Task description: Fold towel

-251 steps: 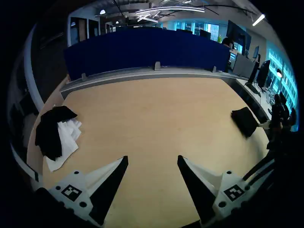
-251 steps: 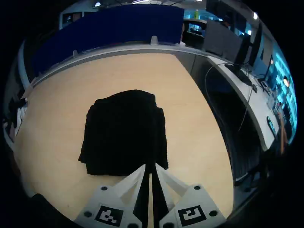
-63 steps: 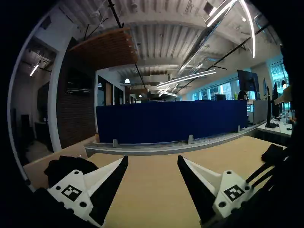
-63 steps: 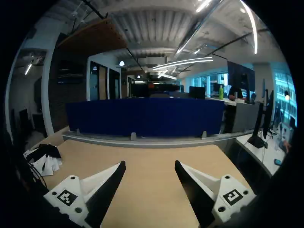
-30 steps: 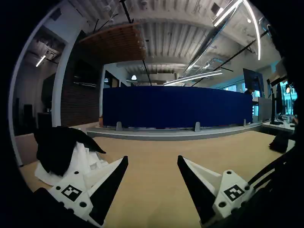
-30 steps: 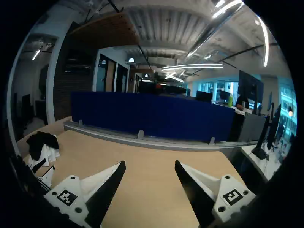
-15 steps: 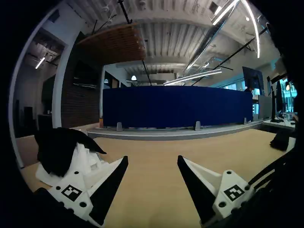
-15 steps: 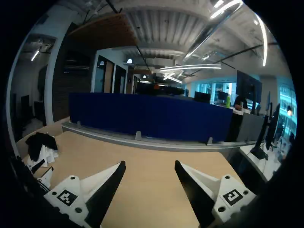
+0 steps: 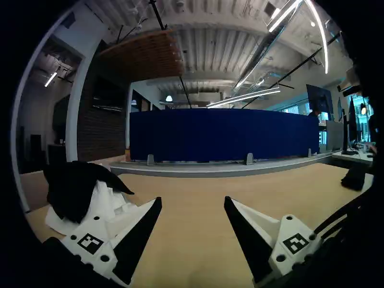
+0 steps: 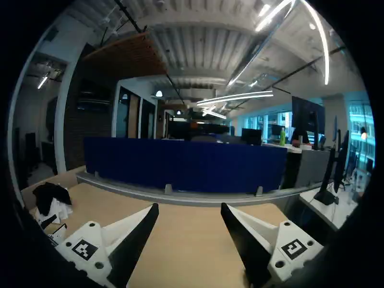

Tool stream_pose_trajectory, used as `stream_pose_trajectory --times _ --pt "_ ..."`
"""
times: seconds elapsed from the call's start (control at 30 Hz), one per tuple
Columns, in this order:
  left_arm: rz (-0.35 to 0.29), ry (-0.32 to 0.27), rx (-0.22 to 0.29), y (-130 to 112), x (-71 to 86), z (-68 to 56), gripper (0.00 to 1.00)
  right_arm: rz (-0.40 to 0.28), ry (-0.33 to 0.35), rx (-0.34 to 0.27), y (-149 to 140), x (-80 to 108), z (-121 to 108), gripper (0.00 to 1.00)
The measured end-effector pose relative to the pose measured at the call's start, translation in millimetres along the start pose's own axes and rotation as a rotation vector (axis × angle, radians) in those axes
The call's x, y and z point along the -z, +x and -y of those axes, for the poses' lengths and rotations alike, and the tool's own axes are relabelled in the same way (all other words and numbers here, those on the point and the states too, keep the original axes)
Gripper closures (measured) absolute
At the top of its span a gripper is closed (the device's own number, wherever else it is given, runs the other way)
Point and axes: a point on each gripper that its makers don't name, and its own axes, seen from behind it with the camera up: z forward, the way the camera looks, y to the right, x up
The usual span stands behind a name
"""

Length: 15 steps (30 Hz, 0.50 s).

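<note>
Left gripper [image 9: 192, 207]: fingers spread wide, empty, held low over the tan tabletop [image 9: 192, 189], aimed straight at the blue divider screen [image 9: 223, 134]. Open wood all the way from the fingertips to the grey rail [image 9: 206, 169] at the divider's foot, with room to travel forward and to either side.

Out past the divider's left end, close to the table's left edge: a heap of towels, with a black towel [image 9: 72, 189] draped over crumpled white towels [image 9: 105, 199]. White ones just beside the left finger; touching or not, impossible to tell. Off the divider's right end, at the table's right rim: a small dark cloth bundle [image 9: 354, 177], well apart from the fingers.

Right gripper [image 10: 188, 214]: likewise wide open and empty, low over the same tabletop [image 10: 192, 235], facing the divider [image 10: 185, 165] at a slight angle. Open wood again between fingertips and rail [image 10: 192, 198]. Far out past the divider's left end, the same heap, black towel [image 10: 48, 194] over white [image 10: 60, 210], well apart from this gripper. Beneath the divider's right end, the table's right edge close to the right finger, then a dark gap and a neighbouring desk. Dark monitors [image 10: 307, 115] above and behind that end of the divider.
</note>
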Motion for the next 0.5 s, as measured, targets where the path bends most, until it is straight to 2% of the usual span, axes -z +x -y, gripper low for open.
stream_pose_trajectory --times 0.2,0.5 --pt "0.000 0.000 0.000 1 0.5 0.0 0.04 -0.054 -0.022 -0.001 -1 5.9 -23 0.00" --pt "0.000 0.000 0.000 1 0.2 0.0 0.04 -0.081 -0.068 -0.064 -36 15.0 -54 0.00"
